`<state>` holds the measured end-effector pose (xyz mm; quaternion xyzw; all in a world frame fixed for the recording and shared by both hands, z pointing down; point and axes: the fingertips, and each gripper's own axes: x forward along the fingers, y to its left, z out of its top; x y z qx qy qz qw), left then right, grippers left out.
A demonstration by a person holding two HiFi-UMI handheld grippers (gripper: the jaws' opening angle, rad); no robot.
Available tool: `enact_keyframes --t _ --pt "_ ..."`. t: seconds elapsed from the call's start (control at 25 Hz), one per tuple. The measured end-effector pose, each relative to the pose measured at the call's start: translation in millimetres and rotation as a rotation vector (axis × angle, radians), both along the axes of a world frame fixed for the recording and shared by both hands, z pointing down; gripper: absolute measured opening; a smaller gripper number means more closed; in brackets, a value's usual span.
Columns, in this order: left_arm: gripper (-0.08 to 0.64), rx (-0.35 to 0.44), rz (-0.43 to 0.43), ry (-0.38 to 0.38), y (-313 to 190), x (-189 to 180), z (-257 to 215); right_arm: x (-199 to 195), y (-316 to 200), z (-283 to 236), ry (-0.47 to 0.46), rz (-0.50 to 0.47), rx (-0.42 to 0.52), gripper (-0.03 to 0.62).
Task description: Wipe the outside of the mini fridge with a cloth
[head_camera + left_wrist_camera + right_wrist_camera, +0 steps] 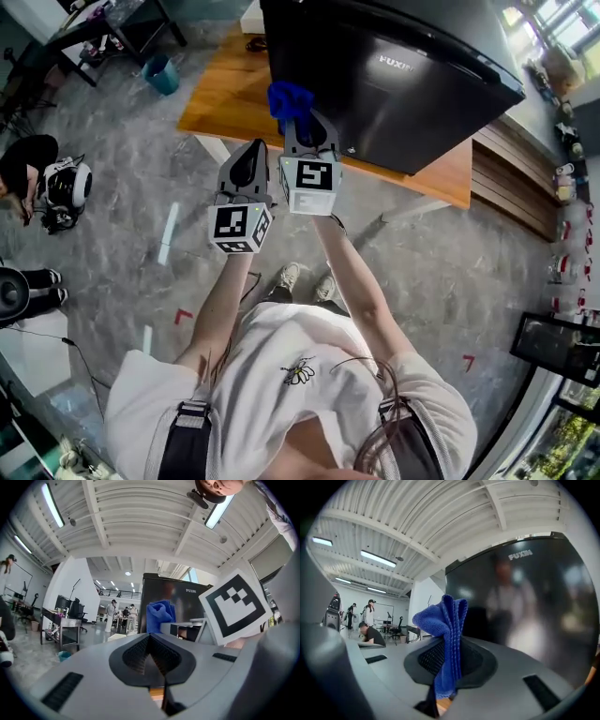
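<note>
One cloth (440,620) clamped between closed right tongs (447,657)

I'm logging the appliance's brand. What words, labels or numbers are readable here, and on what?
"FUXIN": pale lettering on the black mini fridge door.
No words on the square markers, only patterns.
No print shows on the blue cloth.
Nothing else is legible.
</note>
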<state>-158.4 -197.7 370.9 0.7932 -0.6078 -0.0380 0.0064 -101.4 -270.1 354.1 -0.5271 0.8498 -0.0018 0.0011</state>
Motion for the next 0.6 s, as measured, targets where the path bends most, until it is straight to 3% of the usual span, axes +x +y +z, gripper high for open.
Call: enact_keyframes --t 0.28,0.6 --pt "0.005 -0.026 -0.086 -0.002 16 -61 10 -58 -35 25 0.051 0.024 -0.043 0.069" --pt "0.005 -0.026 -0.120 0.006 22 -80 13 -63 -51 36 0.071 0.094 -0.067 0.069"
